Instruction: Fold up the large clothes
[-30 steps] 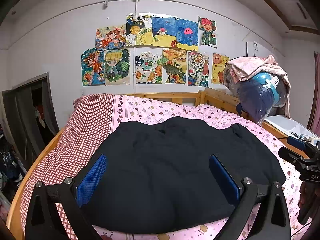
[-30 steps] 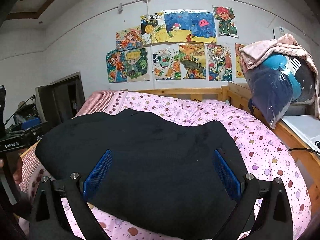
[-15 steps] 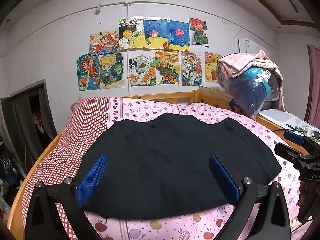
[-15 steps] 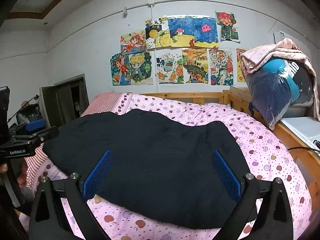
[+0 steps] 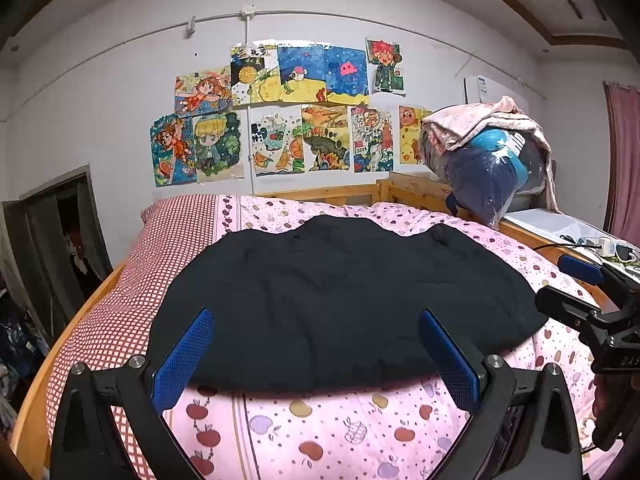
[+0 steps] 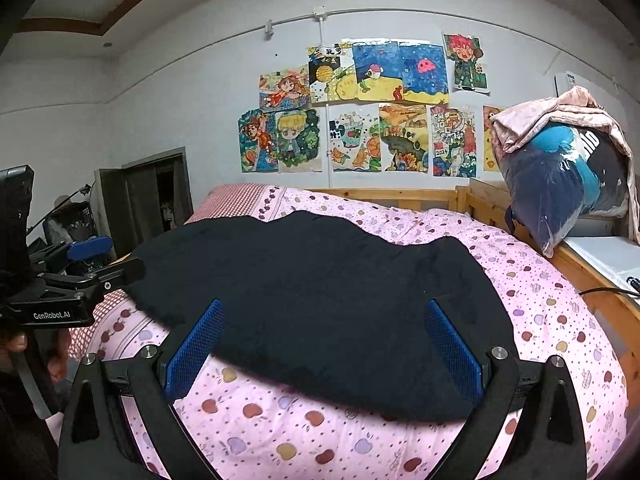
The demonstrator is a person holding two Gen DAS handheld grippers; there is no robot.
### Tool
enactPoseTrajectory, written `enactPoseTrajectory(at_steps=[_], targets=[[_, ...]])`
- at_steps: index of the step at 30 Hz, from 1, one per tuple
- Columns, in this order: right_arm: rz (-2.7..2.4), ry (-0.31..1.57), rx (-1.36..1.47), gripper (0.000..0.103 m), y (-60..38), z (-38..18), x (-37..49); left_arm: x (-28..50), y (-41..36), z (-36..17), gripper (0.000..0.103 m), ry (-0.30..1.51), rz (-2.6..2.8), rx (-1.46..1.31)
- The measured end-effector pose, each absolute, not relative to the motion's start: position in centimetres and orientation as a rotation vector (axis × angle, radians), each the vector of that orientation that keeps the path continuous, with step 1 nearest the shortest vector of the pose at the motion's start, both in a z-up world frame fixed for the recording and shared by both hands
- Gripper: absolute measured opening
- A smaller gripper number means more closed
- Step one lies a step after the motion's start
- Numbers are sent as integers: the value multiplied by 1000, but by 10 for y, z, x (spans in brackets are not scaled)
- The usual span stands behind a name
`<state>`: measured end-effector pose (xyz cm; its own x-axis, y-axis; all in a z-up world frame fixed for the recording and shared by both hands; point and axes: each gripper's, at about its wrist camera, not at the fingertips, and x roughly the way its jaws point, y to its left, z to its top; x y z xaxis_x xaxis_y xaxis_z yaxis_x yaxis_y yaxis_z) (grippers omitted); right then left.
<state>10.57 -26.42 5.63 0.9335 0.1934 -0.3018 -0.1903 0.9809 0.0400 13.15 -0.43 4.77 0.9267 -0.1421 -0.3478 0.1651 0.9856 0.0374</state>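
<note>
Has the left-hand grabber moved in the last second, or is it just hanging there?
Yes. The left gripper has pulled back: pink bedding now shows below the black garment's near edge.

Black on pink, under a wall of bright drawings

The garment [image 5: 336,292] is plain black; the quilt [image 5: 320,432] beneath is pink, dotted with red, purple and tan apples. A red-and-white checked sheet [image 5: 120,304] edges the bed. Both tongs [image 5: 316,354] [image 6: 322,346] are black with blue textured pads. Colourful cartoon drawings [image 5: 280,120] cover the white wall.
</note>
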Motion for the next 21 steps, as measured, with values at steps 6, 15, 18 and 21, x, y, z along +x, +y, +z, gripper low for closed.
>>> enactPoseTrajectory(at_steps=[6,15,18,21], targets=[[190,308,24,99,-263,53,94,116,5,36,103,359,-147,58],[188,344,58,99,-264,34,85,106,16,21,103,389,-142,33],[182,351,56,99,-263,30,84,103,16,17,103,391,-138,40],[178,352,54,99,-262,27,82,101,15,14,103,391,-139,49]])
